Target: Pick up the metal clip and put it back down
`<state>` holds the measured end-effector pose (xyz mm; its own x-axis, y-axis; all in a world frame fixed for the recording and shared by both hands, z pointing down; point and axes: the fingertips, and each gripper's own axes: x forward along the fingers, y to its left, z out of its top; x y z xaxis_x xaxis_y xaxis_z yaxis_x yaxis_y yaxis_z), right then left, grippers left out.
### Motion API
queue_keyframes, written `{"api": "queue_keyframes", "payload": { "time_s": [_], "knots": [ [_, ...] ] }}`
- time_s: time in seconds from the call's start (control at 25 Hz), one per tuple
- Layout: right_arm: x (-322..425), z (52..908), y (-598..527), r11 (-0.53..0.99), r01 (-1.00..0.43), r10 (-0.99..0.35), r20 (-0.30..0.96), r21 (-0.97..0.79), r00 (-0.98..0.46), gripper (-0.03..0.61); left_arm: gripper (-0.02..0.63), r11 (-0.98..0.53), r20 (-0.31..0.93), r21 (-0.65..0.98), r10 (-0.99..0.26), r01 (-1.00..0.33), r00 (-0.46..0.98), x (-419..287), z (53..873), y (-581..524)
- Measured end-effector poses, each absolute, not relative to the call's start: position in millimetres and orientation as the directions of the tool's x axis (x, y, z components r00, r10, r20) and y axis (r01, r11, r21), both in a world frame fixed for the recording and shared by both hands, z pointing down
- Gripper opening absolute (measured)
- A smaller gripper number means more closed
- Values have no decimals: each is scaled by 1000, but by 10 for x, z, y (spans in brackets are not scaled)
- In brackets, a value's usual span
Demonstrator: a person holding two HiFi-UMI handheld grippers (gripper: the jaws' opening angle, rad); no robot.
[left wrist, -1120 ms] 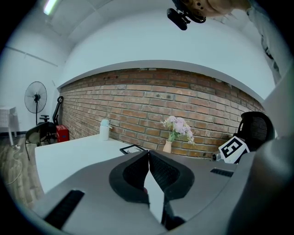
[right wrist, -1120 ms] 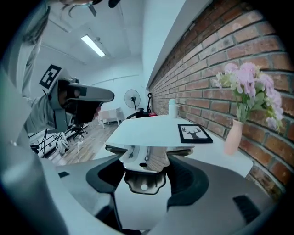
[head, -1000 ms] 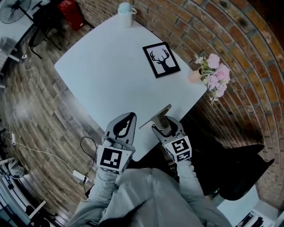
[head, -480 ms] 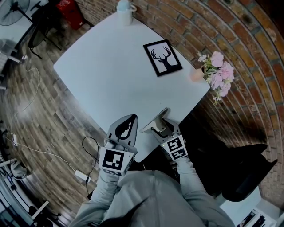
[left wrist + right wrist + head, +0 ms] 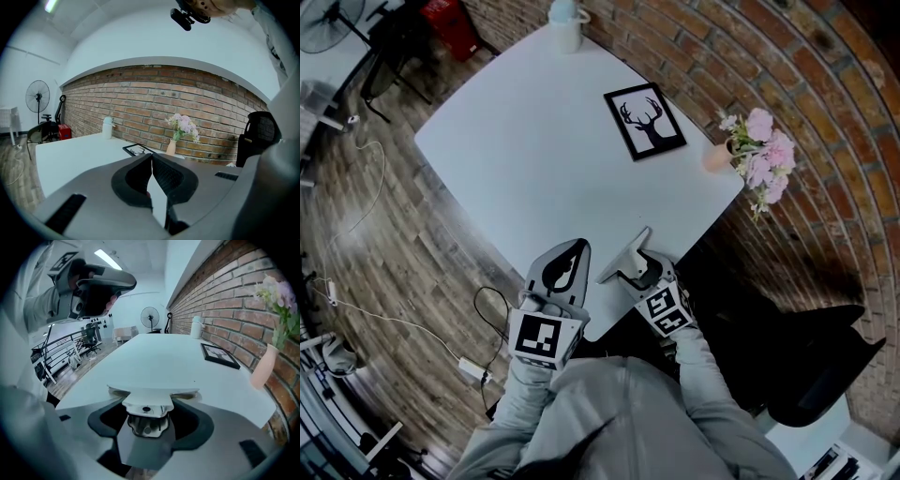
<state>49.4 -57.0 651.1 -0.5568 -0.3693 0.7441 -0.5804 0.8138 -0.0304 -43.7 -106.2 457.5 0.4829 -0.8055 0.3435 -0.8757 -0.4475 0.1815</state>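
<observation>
Hovers with the left gripper (image 5: 574, 247) clenched on nothing over the near edge of the white surface (image 5: 516, 141). Just right of it, grasps the metal clip (image 5: 624, 260) in the right gripper (image 5: 641, 270), pinched at the handle end, with the flat blade pointing ahead. Well ahead of that gripper, shows a framed deer picture (image 5: 644, 124), and farther right a vase of pink flowers (image 5: 755, 155).
</observation>
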Motion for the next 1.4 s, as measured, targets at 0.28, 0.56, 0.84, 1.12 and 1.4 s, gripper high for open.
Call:
{"api": "queue_keyframes", "payload": {
  "time_s": [0.28, 0.56, 0.84, 1.12, 1.4],
  "knots": [
    [500, 6544, -563, 810, -582, -341, 753, -69, -564, 299, 28, -442, 337, 176, -812, -879, 476, -434, 4537, -1072],
    [512, 6456, -563, 796, -597, -347, 733, -101, -585, 301, 28, -436, 325, 171, -822, -884, 468, -467, 4465, -1063],
    [564, 6170, -624, 773, -625, -395, 688, -110, -609, 301, 28, -439, 301, 156, -832, -885, 466, -478, 4332, -1072],
    [671, 5656, -803, 724, -679, -497, 589, -123, -637, 301, 28, -459, 257, 133, -840, -878, 478, -443, 4113, -1125],
    [828, 4857, -1031, 667, -730, -623, 428, -148, -655, 301, 28, -476, 211, 113, -846, -872, 489, -393, 3857, -1123]
  ]
}}
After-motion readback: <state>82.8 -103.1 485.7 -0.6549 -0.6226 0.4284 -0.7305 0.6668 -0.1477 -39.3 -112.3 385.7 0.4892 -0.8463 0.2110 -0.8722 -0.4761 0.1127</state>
